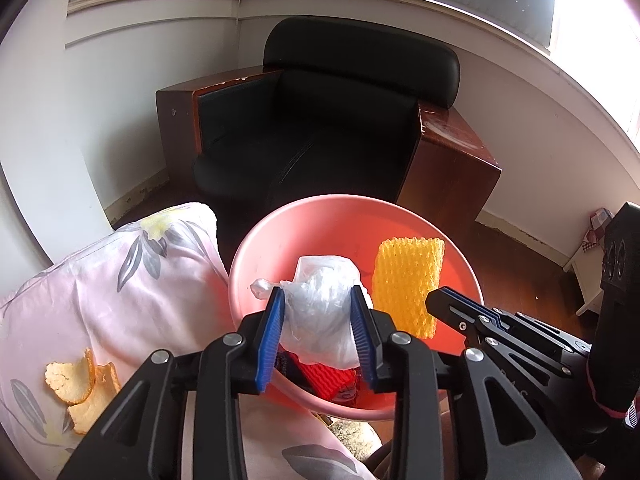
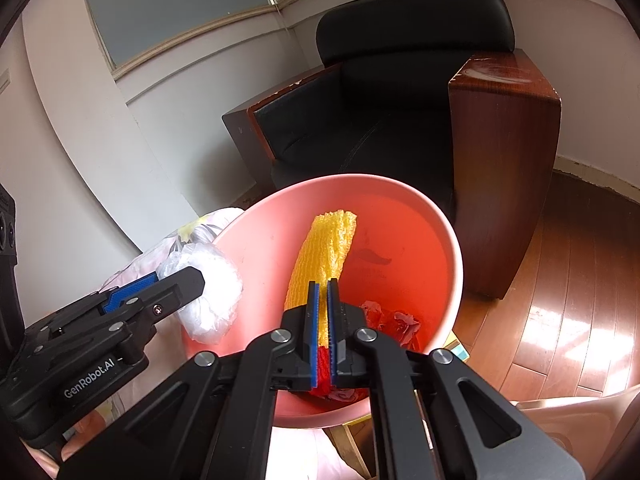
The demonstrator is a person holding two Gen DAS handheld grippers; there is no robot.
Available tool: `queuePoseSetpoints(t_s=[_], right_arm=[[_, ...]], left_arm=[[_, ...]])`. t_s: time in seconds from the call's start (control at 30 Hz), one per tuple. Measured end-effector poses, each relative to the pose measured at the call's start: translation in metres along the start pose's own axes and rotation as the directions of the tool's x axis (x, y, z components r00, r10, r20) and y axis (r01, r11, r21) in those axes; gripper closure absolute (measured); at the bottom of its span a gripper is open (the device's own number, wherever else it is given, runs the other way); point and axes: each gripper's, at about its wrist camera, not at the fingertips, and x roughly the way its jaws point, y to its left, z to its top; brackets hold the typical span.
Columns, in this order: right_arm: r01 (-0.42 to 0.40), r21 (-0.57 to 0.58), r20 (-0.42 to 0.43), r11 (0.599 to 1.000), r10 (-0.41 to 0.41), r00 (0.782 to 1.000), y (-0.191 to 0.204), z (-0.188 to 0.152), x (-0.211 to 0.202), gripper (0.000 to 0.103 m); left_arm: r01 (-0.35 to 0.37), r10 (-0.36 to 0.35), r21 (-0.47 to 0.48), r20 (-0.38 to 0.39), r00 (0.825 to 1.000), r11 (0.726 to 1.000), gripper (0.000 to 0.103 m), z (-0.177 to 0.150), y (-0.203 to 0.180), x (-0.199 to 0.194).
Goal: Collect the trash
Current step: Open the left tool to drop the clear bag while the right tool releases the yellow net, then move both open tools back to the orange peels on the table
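Two risks: left gripper (image 1: pixel 319 322), jaws parted around plastic bag (image 1: pixel 320 304) over pink bin (image 1: pixel 256 248), may drop it outside; right gripper (image 2: pixel 322 320), clamped on bin's near rim, may tip it.

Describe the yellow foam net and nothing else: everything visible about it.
The yellow foam net is a soft, flattened sleeve of open mesh, the kind wrapped round fruit. It stands tilted inside the pink bin, upper end leaning toward the far wall. The right gripper is shut on its lower end, blue pads squeezing it thin. Red trash lies in the bin beside it; whether they touch cannot be told.
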Motion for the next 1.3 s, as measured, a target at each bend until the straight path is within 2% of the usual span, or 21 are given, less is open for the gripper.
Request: queuePoseSetpoints(t_s=[0.13, 0.4, 0.47, 0.5, 0.53, 0.57, 1.3], right_arm=[[-0.001, 0.006, -0.002, 1.000, 0.001, 1.000, -0.001, -0.001, -0.001, 0.098], [-0.013, 0.007, -0.006, 1.000, 0.013, 1.000, 0.002, -0.001, -0.005, 0.097], [-0.018, 0.006, -0.002, 1.000, 0.018, 1.000, 0.003, -0.001, -0.007, 0.089], [-0.023, 0.007, 0.002, 1.000, 0.023, 1.000, 0.003, -0.002, -0.009, 0.079], [-0.028, 0.008, 0.008, 1.000, 0.028, 1.000, 0.004, -0.002, -0.011, 0.073], [-0.030, 0.007, 0.012, 1.000, 0.030, 0.999, 0.005, -0.002, -0.012, 0.072], [-0.078, -0.045, 0.048, 0.996, 0.080, 0.996, 0.036, -0.019, -0.049, 0.072]], left_arm=[[-0.007, 0.007, -0.008, 0.005, 1.000, 1.000, 0.061, -0.001, 0.003, -0.004], [-0.017, 0.017, -0.010, 0.014, 1.000, 1.000, 0.056, -0.004, 0.009, -0.015], [-0.017, 0.017, -0.011, 0.020, 1.000, 1.000, 0.055, -0.003, 0.010, -0.018], [-0.017, 0.017, -0.011, 0.024, 1.000, 1.000, 0.054, -0.003, 0.010, -0.020], [-0.018, 0.018, -0.011, 0.027, 0.999, 1.000, 0.052, -0.004, 0.011, -0.023], [-0.019, 0.019, -0.012, 0.032, 0.999, 1.000, 0.051, -0.004, 0.011, -0.025], [-0.046, 0.052, -0.070, 0.094, 0.994, 0.997, 0.046, -0.028, 0.033, -0.092]])
